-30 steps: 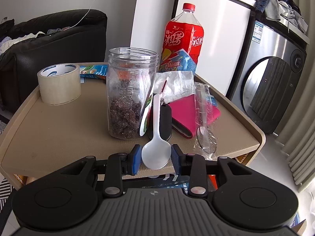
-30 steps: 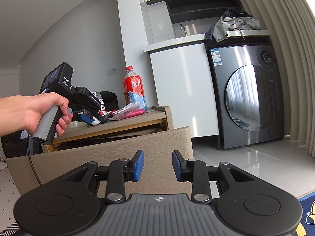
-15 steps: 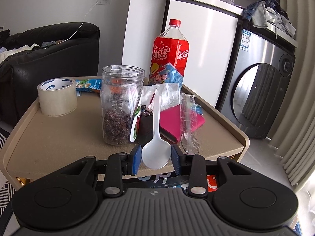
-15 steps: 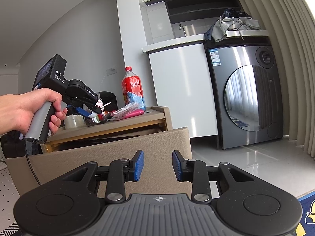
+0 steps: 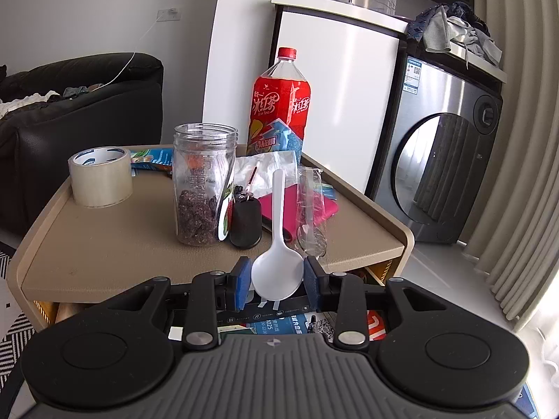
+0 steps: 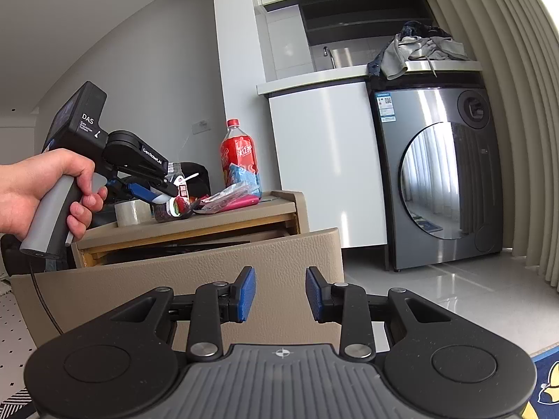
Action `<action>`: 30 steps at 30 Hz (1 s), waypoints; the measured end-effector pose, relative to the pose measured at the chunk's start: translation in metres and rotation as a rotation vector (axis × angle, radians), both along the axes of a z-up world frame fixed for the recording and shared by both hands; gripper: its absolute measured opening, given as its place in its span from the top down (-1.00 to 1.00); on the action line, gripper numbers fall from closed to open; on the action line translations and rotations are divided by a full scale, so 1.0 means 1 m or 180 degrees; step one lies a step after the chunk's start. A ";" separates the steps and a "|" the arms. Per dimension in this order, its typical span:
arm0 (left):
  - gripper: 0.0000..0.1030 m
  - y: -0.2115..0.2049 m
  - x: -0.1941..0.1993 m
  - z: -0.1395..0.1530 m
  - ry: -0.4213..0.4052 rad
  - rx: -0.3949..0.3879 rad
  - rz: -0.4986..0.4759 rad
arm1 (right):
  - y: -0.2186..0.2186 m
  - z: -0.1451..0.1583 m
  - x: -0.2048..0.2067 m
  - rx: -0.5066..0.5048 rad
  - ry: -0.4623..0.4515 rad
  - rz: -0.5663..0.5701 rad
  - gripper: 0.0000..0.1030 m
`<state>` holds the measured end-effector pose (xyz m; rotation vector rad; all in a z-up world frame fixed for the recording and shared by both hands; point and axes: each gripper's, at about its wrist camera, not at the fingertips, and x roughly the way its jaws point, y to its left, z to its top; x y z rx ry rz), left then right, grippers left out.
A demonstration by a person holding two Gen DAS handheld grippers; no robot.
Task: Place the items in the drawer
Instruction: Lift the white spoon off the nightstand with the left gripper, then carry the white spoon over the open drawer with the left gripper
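Beige cabinet top [image 5: 104, 244] holds "Ice Tea" bottle [image 5: 278, 111]; left jaws clamp white spoon [image 5: 277, 265]; right jaws spread, empty.

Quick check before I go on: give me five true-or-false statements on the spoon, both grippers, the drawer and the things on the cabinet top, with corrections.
1. The left gripper is shut on the white spoon, gripping its bowl. True.
2. The right gripper holds the roll of tape. False: its jaws stand apart with nothing between them; the roll of tape sits on the cabinet top.
3. The drawer is pulled open. True.
4. The clear jar has a lid on. False: its mouth is open.
5. The red bottle lies on its side. False: it stands upright, cap on, behind the jar.
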<state>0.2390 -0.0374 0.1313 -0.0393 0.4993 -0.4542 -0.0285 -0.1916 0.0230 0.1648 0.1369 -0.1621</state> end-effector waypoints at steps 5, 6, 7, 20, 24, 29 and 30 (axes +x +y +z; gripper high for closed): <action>0.29 0.006 -0.013 0.002 -0.0001 -0.0005 -0.0067 | 0.002 0.001 -0.002 -0.0005 -0.0031 0.0041 0.31; 0.29 0.007 -0.015 0.002 -0.0004 0.0003 -0.0090 | 0.002 0.001 -0.003 -0.0006 -0.0032 0.0057 0.31; 0.29 0.007 -0.018 0.002 -0.0007 0.0011 -0.0112 | 0.003 0.001 -0.003 -0.0006 -0.0032 0.0069 0.31; 0.29 0.001 -0.032 -0.013 0.0138 0.0162 -0.0435 | 0.011 0.002 -0.003 -0.0057 -0.0036 0.0157 0.31; 0.29 0.002 -0.033 -0.020 0.0226 0.0205 -0.0498 | 0.011 0.002 -0.003 -0.0056 -0.0024 0.0175 0.31; 0.29 0.004 -0.032 -0.029 0.0377 0.0312 -0.0584 | 0.013 0.000 -0.002 -0.0055 -0.0012 0.0222 0.31; 0.29 0.004 -0.032 -0.031 0.0400 0.0323 -0.0590 | 0.013 0.000 -0.002 -0.0052 -0.0010 0.0231 0.31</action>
